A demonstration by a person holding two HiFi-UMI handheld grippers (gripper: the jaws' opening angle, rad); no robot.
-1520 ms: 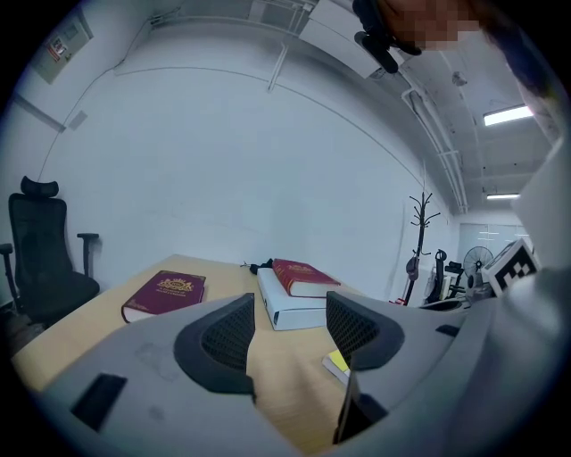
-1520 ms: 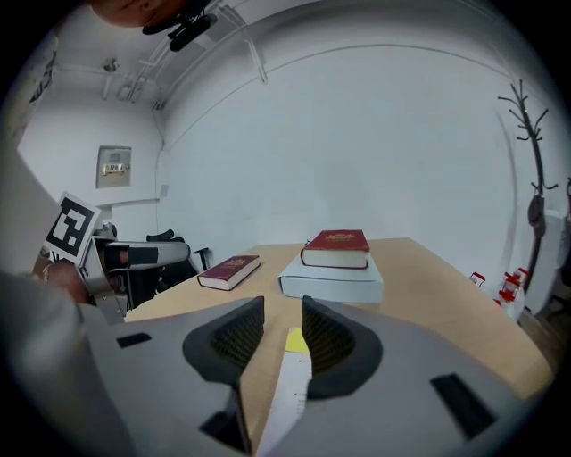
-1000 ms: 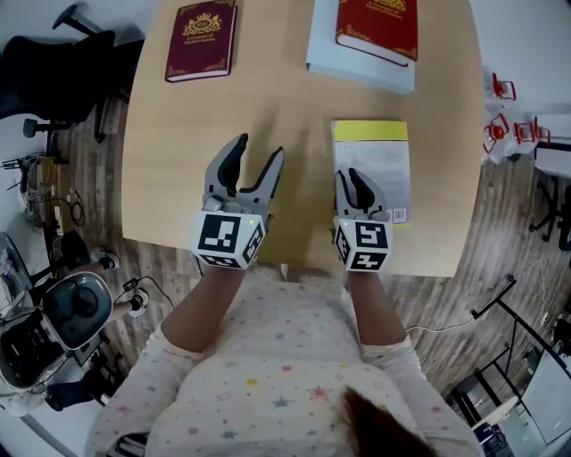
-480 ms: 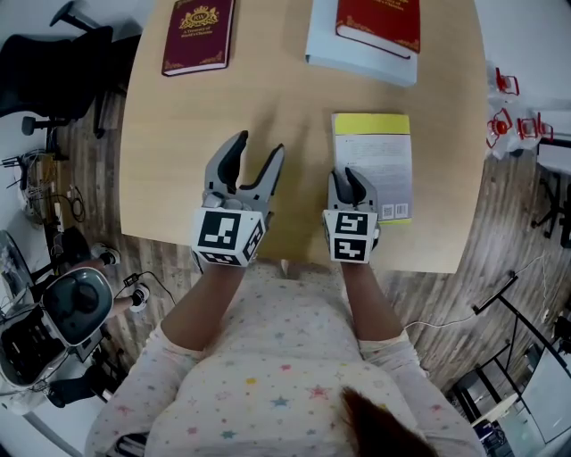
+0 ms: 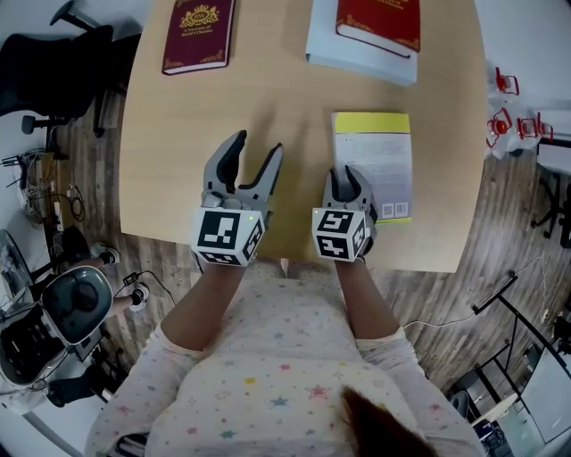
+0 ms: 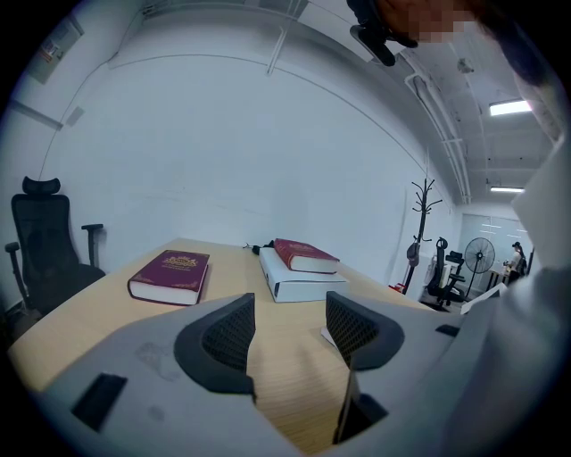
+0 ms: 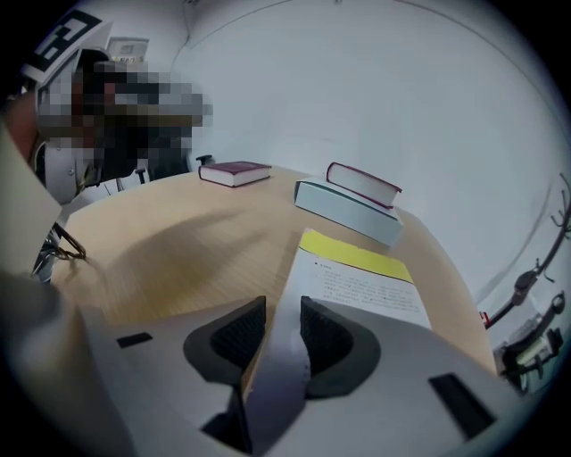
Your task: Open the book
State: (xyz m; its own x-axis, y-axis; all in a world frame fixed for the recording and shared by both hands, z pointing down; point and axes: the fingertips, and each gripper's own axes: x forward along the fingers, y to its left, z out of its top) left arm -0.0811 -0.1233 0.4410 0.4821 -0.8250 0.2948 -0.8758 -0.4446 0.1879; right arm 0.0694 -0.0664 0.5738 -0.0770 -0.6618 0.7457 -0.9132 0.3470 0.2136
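The book [image 5: 373, 165], white with a yellow band at its far end, lies flat on the wooden table [image 5: 178, 134] right of centre. My right gripper [image 5: 346, 185] is at its near left corner, shut on the cover's edge. In the right gripper view a grey strip of cover stands up between the jaws of the right gripper [image 7: 281, 335], while the rest of the book [image 7: 366, 281] stays flat. My left gripper [image 5: 251, 168] hovers open over bare wood to the left, holding nothing; the left gripper [image 6: 290, 332] shows only table between its pads.
A maroon book [image 5: 198, 36] lies at the far left of the table. A red book [image 5: 379, 22] rests on a pale blue box [image 5: 357, 58] at the far right. An office chair [image 5: 53, 71] stands left of the table, and red items [image 5: 504, 85] lie at the right.
My right gripper has shifted left and rolled, now at the book's left edge with the cover's edge pinched. The left gripper has stayed still.
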